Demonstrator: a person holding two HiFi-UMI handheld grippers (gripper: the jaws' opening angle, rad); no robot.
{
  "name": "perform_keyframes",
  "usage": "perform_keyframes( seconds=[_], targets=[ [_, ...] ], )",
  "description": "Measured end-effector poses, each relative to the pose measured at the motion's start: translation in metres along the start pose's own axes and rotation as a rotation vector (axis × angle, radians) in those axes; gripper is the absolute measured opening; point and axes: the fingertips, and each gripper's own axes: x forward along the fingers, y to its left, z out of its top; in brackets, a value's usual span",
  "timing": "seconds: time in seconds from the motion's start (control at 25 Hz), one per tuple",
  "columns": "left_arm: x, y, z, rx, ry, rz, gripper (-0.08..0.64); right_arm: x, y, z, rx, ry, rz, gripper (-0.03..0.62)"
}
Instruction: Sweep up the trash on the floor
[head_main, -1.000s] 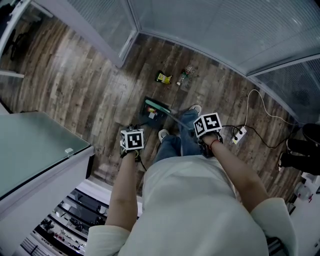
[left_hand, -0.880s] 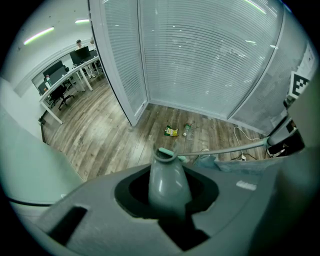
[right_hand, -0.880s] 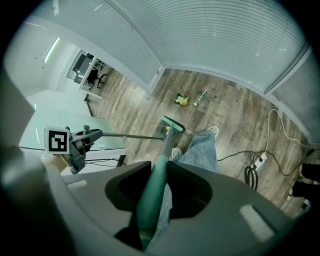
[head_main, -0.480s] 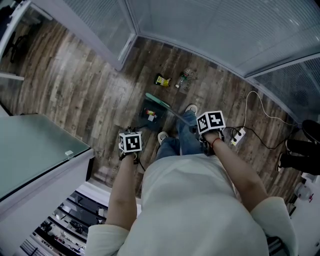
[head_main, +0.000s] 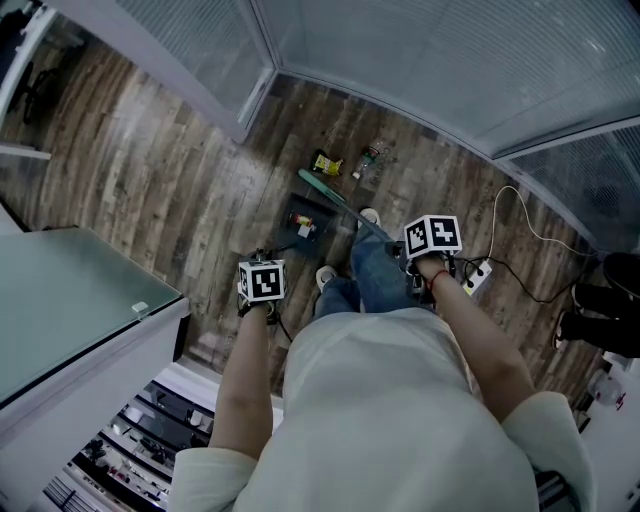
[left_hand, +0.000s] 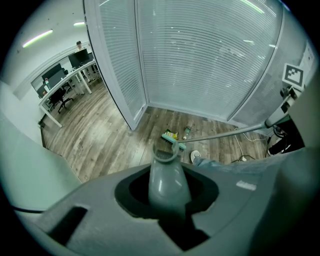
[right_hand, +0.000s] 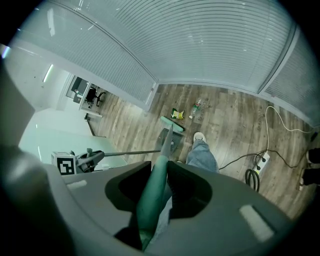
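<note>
Pinching the broom handle (right_hand: 161, 155) high, where it seems stiff and light, is the right gripper (right_hand: 155, 200); the left gripper (left_hand: 169, 200) clamps the dustpan handle (left_hand: 167, 177).

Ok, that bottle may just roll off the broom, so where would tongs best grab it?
Probably the bottle at mid-body, coming from straight above and closing across its width. It lies on its side on the floor, long and narrow, with both flanks free. The wrapper lies apart from it.
</note>
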Motion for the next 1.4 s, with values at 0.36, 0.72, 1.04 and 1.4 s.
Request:
perform_keyframes(
  seconds=[0.36,0.72,1.04,1.4],
  targets=[
    [0.01,-0.006,0.037,-0.001,-0.005,-0.004,0.094,-0.007,-0.013,0.044,0.071,-0.023,0.028,0.11],
    [0.026,-0.01,0.069,-0.005,0.016,0.003,0.094,-0.014,-0.026,0.096,0.11,-0.047,0.046,0.11],
    [0.037,-0.008,0.091,-0.012,0.023,0.009,0.094,-0.013,-0.037,0.152,0.111,-0.068,0.019,0.11],
    [0.045,-0.008,0.1,-0.029,0.041,0.011,0.093,0.007,-0.048,0.198,0.115,-0.074,-0.015,0.11]
  ],
)
